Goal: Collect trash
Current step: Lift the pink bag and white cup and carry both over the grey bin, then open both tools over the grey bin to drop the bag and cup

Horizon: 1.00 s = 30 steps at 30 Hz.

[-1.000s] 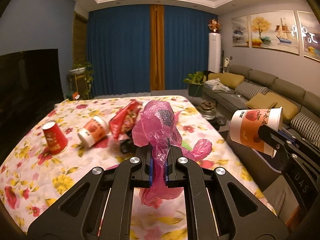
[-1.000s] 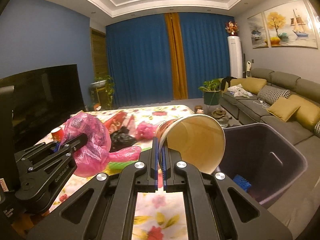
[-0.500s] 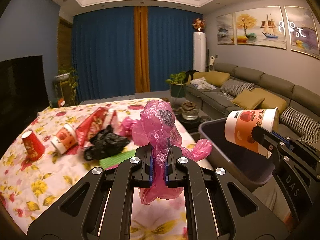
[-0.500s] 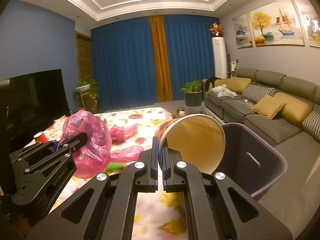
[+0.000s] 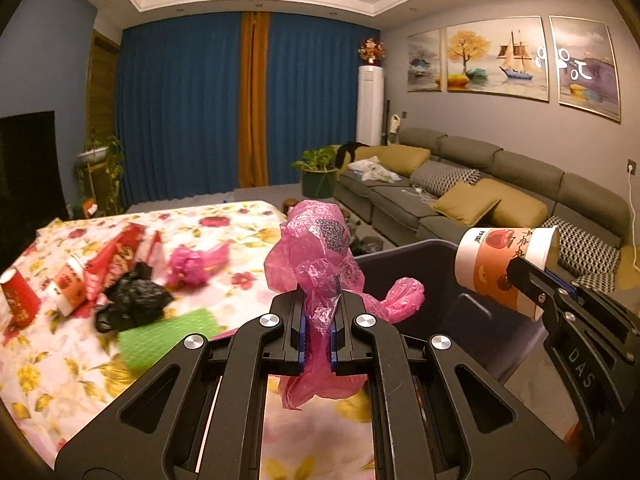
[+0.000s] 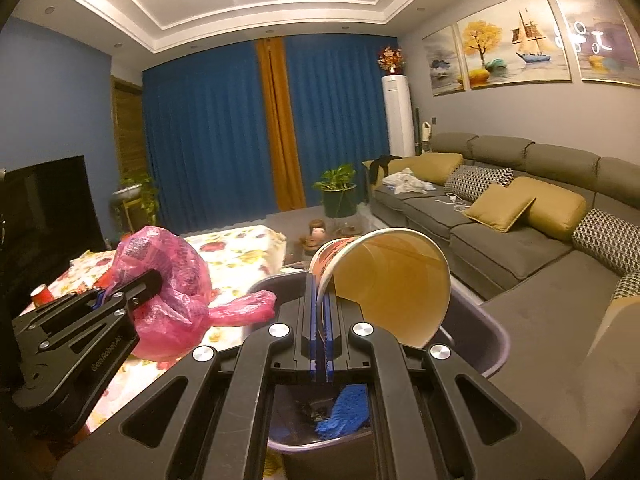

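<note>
Left gripper is clamped on a crumpled pink plastic bag, held above the near edge of the floral tablecloth. Behind it on the cloth lie a red cup, a red wrapper, a black bag and a green sheet. Right gripper pinches the rim of a paper cup, tipped on its side over the dark bin, where something blue lies inside.
</note>
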Motion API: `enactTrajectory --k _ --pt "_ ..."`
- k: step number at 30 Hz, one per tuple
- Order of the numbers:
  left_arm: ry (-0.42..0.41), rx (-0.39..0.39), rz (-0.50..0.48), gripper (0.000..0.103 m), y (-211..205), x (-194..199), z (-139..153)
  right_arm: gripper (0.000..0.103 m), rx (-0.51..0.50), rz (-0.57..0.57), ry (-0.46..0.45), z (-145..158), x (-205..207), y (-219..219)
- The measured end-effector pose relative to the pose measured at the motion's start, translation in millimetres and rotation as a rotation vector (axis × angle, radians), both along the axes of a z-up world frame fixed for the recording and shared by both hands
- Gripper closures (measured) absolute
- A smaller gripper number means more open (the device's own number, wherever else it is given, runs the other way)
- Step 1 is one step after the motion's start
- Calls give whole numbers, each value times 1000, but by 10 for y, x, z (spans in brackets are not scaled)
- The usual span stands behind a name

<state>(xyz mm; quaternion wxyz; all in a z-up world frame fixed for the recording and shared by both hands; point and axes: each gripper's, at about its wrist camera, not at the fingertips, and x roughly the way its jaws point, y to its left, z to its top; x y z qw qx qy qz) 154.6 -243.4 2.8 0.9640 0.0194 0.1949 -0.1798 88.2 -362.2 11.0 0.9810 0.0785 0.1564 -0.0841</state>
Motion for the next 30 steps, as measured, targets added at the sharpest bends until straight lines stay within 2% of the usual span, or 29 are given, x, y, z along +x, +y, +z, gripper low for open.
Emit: enactTrajectory --k 13,26,28,30 --pt "18 -10 -79 96 -490 143 -75 99 21 -45 -6 7 54 -160" --pt "50 -23 -181 94 -559 281 -275 99 43 -46 -2 -28 131 -135" --pt "45 -16 -193 89 -573 274 -287 99 45 -43 -3 -18 151 -159" --pt "35 -7 -188 69 -563 264 -280 99 48 -40 -3 -10 162 -150"
